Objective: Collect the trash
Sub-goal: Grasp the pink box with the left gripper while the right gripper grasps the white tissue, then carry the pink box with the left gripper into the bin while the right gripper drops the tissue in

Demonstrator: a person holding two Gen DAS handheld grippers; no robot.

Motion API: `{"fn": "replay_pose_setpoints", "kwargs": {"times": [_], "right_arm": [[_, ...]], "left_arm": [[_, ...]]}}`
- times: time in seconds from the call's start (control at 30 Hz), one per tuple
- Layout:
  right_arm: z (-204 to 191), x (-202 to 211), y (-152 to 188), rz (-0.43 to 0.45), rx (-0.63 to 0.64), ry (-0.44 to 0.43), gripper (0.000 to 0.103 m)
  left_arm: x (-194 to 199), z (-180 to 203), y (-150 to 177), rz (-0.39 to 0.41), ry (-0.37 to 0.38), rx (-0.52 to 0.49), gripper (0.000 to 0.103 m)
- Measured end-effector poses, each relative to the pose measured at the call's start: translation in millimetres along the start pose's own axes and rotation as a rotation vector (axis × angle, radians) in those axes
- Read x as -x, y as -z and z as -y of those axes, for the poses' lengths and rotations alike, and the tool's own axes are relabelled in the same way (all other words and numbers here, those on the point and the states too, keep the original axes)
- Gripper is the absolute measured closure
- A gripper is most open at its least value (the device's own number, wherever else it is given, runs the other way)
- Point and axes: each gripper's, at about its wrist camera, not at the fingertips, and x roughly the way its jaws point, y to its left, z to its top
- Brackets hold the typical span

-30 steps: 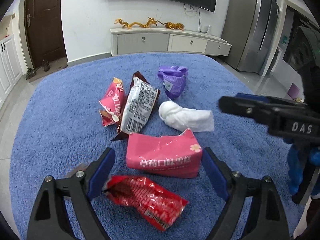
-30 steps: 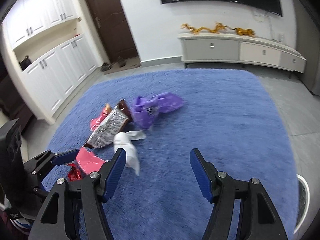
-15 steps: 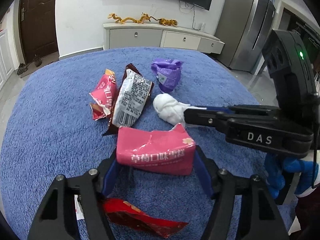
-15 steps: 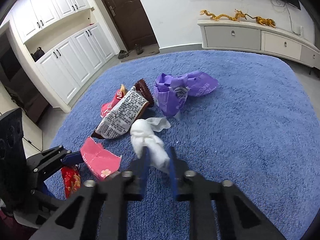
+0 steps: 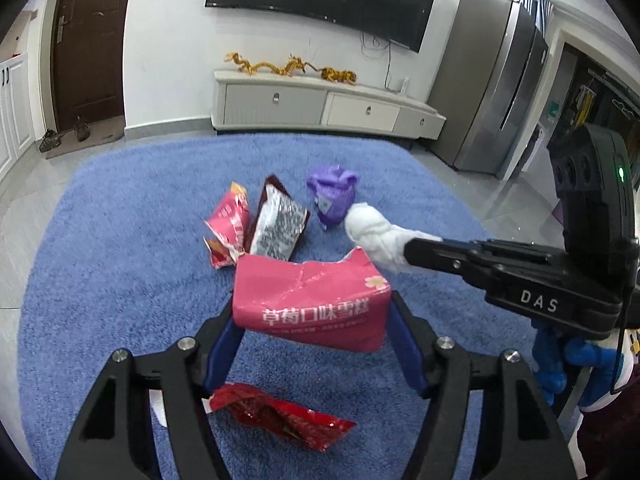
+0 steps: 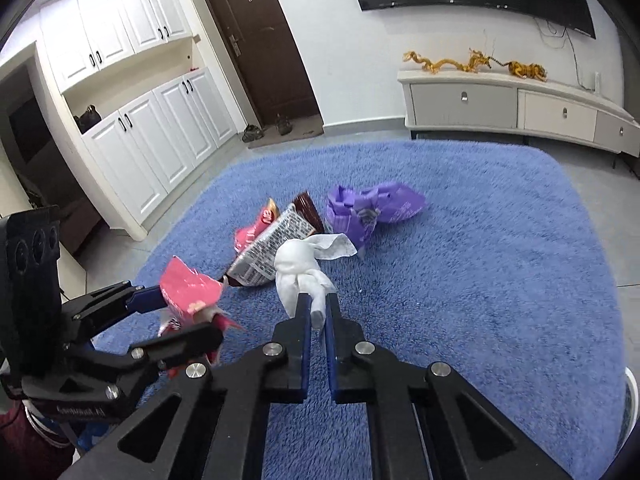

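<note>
Your left gripper (image 5: 312, 328) clamps the pink carton (image 5: 310, 306); your right gripper (image 6: 316, 312) pinches the crumpled tissue (image 6: 302, 266). Glossy wrappers (image 5: 276, 226) and a purple bag (image 5: 332, 196) litter the shaggy rug (image 5: 120, 264)

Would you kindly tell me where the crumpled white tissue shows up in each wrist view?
Left wrist: white tissue right of centre, clamped in the right gripper.
Right wrist: tissue centre, just above the closed fingertips.
Shared landmark: purple bag right behind it.
</note>
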Motion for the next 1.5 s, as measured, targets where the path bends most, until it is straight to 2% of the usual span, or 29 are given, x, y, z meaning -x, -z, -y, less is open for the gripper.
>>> {"fn": "replay_pose_setpoints", "kwargs": {"times": [0.3, 0.63, 0.9, 1.07, 1.3, 1.5], "right_arm": [[-8.4, 42.7, -0.5, 0.082, 0.007, 0.034, 0.097], [21.6, 101.4, 14.8, 0.182, -0.070, 0.114, 0.097], [79.6, 147.5, 36.6, 0.271, -0.207, 0.206, 0.097], [125.3, 173.0, 57.1, 0.304, -0.310, 0.308, 0.097], [191.7, 202.8, 95.4, 0.310, -0.482, 0.447, 0.097], [242.7, 213.2, 127.4, 0.286, -0.612, 0.505, 0.096]], "left_arm": [[28.4, 16.5, -10.2, 0.052, 0.014, 0.007, 0.037], [16.7, 64.4, -31.9, 0.038, 0.094, 0.000, 0.037], [-11.3, 130.8, -54.8, 0.004, 0.148, -0.111, 0.037], [-37.2, 182.4, -67.0, -0.031, 0.189, -0.200, 0.037], [-86.6, 261.5, -71.9, -0.110, 0.258, -0.310, 0.037], [-132.3, 323.3, -70.5, -0.201, 0.336, -0.340, 0.037]]}}
